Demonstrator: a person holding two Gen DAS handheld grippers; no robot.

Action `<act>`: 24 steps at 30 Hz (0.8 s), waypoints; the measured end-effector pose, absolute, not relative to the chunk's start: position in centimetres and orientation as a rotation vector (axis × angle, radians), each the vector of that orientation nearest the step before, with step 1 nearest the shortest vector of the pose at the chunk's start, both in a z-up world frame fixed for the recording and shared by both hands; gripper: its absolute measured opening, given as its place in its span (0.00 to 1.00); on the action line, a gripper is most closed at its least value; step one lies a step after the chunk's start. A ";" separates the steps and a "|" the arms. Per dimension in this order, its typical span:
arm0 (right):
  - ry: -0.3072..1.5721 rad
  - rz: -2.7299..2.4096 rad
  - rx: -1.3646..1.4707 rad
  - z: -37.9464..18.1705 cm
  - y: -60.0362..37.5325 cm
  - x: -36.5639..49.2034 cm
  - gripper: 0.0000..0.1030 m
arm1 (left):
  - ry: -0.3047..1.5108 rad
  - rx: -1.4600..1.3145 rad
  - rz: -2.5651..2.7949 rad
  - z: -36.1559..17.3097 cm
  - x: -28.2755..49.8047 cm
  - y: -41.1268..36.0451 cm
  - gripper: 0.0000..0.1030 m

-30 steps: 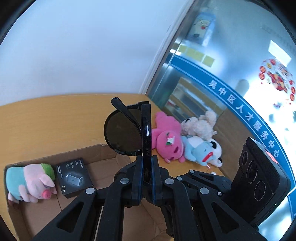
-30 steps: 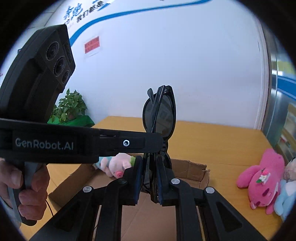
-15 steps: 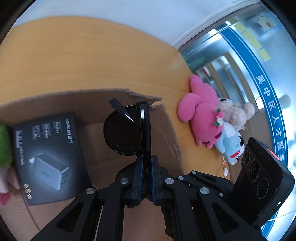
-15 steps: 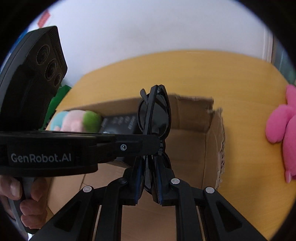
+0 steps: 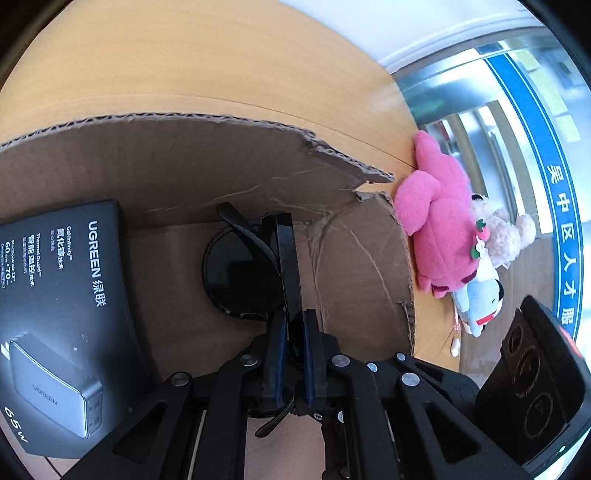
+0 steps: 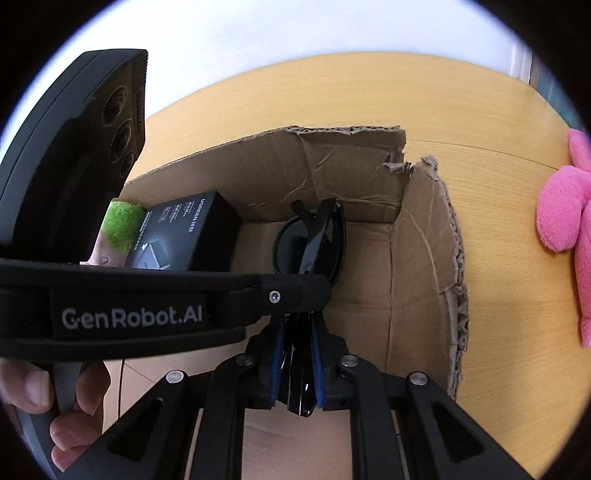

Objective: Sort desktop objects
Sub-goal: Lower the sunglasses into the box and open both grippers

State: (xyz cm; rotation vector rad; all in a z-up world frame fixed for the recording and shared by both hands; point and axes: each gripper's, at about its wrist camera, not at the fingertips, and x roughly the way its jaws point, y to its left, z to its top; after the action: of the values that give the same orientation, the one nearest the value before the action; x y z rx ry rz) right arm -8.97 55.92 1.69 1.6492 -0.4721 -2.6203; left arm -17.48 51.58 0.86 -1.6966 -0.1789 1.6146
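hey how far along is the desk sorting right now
Partway. Done: the black UGREEN charger box and a green-topped plush already lie in the cardboard box. In hand: both grippers, left and right, clamp the folded sunglasses over the box. Left: the pink plush and its neighbours on the table.

wall (image 6: 295, 29): plain white | desk (image 5: 221, 55): light wood | glass partition (image 5: 517, 110): blue band

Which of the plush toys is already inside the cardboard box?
The plush with the green tuft, wedged behind the black charger box. The pink plush and its neighbours lie on the table outside the cardboard box.
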 end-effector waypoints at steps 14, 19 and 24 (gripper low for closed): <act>-0.268 -2.794 1.505 7.4 52.8 -3.9 0.52 | 0.067 -1.345 1.907 12.9 -12.2 45.2 0.36; -0.148 -2.967 1.284 13.9 52.8 1.9 0.57 | 0.097 -1.039 2.086 20.9 -7.0 39.3 0.52; 0.031 -3.172 0.940 19.4 51.8 9.3 0.82 | 0.158 -0.638 2.401 26.0 1.5 31.2 1.00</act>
State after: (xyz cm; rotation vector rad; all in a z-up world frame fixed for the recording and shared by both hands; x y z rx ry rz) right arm 9.32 51.75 19.43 0.9396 0.0305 -3.1724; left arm 1.48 31.23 26.04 -0.6381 0.1581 2.4010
